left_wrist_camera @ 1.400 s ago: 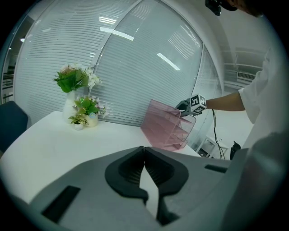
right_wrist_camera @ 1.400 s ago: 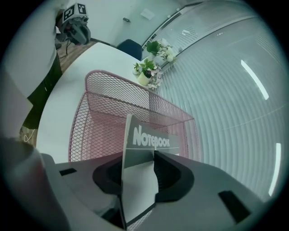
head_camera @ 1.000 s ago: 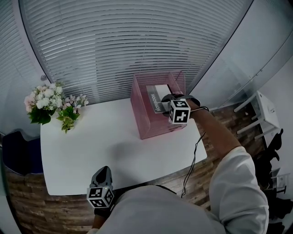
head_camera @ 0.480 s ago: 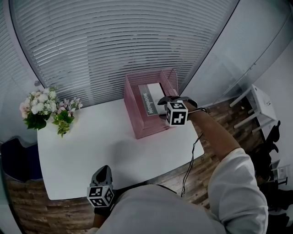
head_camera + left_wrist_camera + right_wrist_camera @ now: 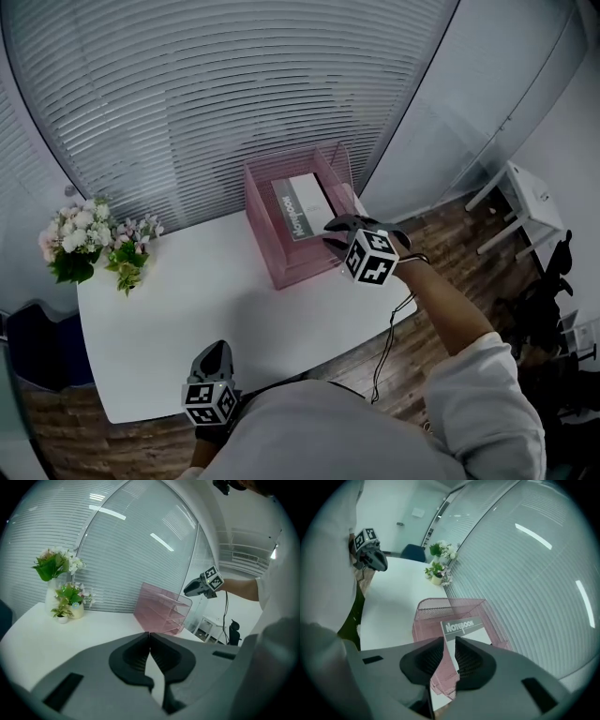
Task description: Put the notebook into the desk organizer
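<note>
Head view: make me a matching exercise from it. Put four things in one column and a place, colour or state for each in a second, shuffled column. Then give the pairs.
Column one
1. notebook
2. desk organizer
3. flowers
4. left gripper

Column two
a. jaws together, at the near edge of the table
b. pink wire mesh
c. at the table's far left corner
d. lying inside another thing on this list

Pairs: 1-d, 2-b, 3-c, 4-a
</note>
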Motion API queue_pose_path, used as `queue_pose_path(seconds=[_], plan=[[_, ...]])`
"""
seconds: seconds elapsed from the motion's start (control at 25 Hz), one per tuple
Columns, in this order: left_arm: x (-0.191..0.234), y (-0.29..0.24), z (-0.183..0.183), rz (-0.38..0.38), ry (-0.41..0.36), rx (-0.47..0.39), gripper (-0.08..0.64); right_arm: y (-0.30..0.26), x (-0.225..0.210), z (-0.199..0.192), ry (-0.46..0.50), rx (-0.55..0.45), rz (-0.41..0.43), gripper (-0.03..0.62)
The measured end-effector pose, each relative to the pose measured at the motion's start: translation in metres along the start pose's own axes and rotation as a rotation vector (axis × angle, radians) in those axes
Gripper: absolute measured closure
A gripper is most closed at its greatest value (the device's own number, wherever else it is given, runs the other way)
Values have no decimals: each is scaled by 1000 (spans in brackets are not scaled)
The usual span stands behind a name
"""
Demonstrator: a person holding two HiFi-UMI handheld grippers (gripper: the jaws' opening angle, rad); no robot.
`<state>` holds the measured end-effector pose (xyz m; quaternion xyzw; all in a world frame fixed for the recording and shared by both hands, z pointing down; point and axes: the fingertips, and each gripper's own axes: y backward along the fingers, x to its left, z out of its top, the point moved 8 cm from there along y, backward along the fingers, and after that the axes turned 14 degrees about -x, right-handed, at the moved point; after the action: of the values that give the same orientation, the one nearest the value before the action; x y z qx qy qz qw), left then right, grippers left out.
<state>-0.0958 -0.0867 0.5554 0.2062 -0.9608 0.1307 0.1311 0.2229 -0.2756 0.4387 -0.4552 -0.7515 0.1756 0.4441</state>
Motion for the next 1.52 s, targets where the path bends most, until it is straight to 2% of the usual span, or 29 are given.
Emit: queue_pose_path(seconds=[0.24, 0.4, 0.68, 0.88, 1.2, 1.52], plan=[[0, -9, 10, -37, -31, -2, 551, 40, 22, 9, -188, -116, -200, 563], [-2, -17, 15, -56, -49, -1, 551, 66, 39, 8, -303, -169, -290, 578], [-12, -31, 20, -107, -73, 11, 551, 101, 73, 6, -405, -242, -419, 578], [-21, -38, 23, -136, -88, 13, 551, 119, 97, 11, -464, -306, -486, 580], [-26, -41, 24, -146, -101, 16, 551, 139, 129, 7, -594, -352, -566, 580], [-29, -39, 22, -147, -108, 21, 550, 142, 148, 1, -688, -380, -610, 580]])
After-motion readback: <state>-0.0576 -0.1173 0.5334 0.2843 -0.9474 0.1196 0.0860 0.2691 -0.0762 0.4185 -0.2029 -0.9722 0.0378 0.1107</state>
